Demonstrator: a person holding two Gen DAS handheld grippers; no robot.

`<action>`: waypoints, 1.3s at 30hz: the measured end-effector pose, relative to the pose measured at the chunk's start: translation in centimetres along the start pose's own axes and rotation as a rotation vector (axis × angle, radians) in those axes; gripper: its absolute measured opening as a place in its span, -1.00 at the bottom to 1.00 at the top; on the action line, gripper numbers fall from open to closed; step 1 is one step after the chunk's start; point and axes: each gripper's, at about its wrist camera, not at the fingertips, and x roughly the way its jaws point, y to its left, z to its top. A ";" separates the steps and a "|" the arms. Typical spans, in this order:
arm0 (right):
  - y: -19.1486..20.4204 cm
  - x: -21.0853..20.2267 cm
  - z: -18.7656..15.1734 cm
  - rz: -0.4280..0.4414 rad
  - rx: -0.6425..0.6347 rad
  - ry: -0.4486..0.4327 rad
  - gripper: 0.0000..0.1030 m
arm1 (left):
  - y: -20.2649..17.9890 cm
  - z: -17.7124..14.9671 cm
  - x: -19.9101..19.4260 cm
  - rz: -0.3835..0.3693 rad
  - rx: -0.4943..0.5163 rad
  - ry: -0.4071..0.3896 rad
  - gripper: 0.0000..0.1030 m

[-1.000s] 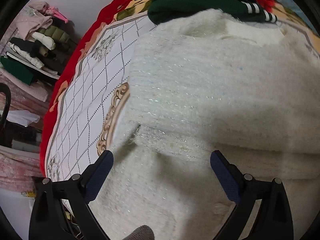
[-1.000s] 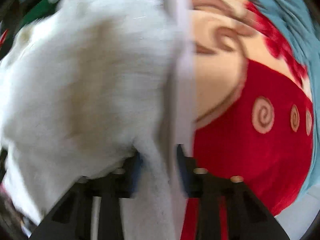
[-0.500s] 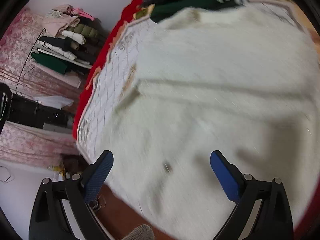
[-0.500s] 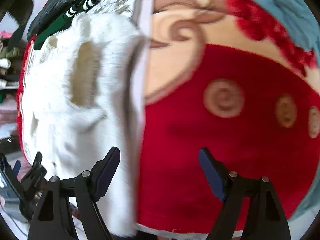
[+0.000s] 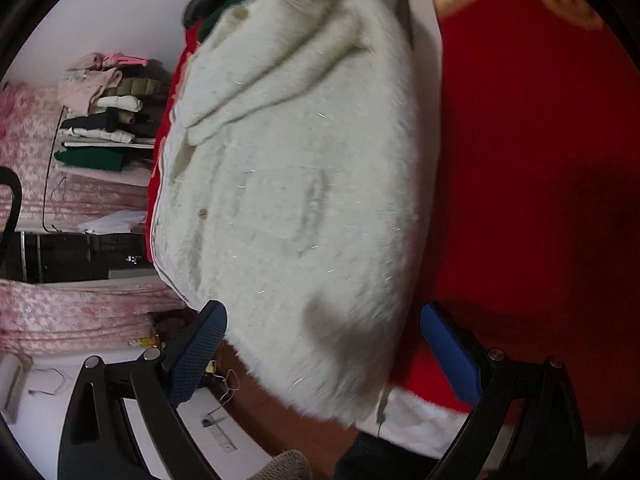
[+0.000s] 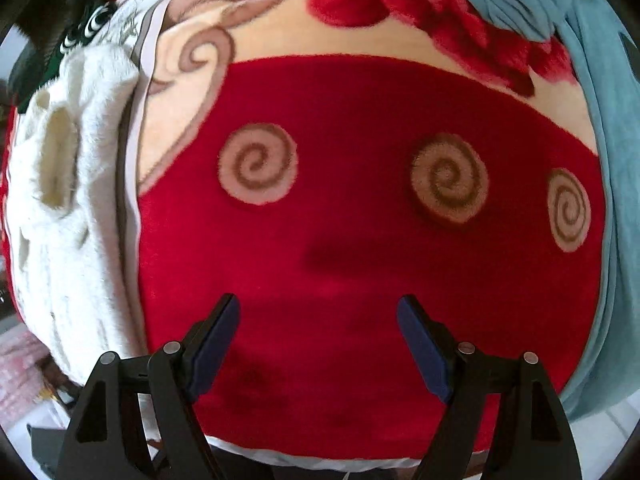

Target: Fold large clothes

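Bedding in red, a blanket (image 6: 360,260), fills the space under the right gripper (image 6: 319,344), its jaws just opened wide, empty. Ahead of the left gripper (image 5: 322,354), also wide and empty, lies the white coat (image 5: 296,184), folded into a bundle; folding looks nearly finished.

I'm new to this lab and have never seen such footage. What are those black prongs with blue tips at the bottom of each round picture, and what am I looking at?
Those prongs are two-finger grippers that a person holds, one in each hand. A wide-angle camera sits on each and looks along its fingers, so each picture is round and bent. The left wrist view shows the left gripper open, with nothing pinched, over a fluffy white garment lying on a red blanket. A stack of folded clothes stands in the background. The right wrist view shows the right gripper pointing down at the blanket's spiral pattern. Its jaws have just been opening and hold nothing; the garment lies off to its left.
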 end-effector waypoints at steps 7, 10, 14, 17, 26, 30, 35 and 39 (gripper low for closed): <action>0.6 1.3 0.9 0.007 -0.036 0.008 0.60 | 2.6 2.7 4.7 0.023 -0.082 0.047 0.97; 2.2 2.0 1.9 0.042 -0.054 0.008 0.60 | 3.4 2.5 4.3 0.002 -0.103 0.020 0.76; 4.9 2.2 3.3 0.215 -0.081 -0.018 0.60 | 5.0 2.0 2.7 -0.140 -0.174 -0.021 -0.62; 7.3 2.3 4.6 0.428 -0.107 -0.029 0.60 | 6.3 2.2 1.6 -0.167 -0.203 -0.054 -0.75; 12.4 3.1 6.9 0.742 -0.063 -0.029 0.83 | 9.1 2.6 1.3 -0.322 -0.211 -0.049 -0.59; 12.2 2.9 6.5 0.734 -0.056 -0.009 0.83 | 10.1 2.2 1.0 -0.415 -0.236 -0.037 -0.52; 12.0 4.8 7.1 0.691 -0.045 0.044 0.83 | 9.9 1.3 0.7 -0.489 -0.252 -0.011 -0.49; 12.7 5.9 7.3 0.654 -0.065 0.060 0.83 | 9.8 0.7 1.0 -0.543 -0.254 -0.006 -0.48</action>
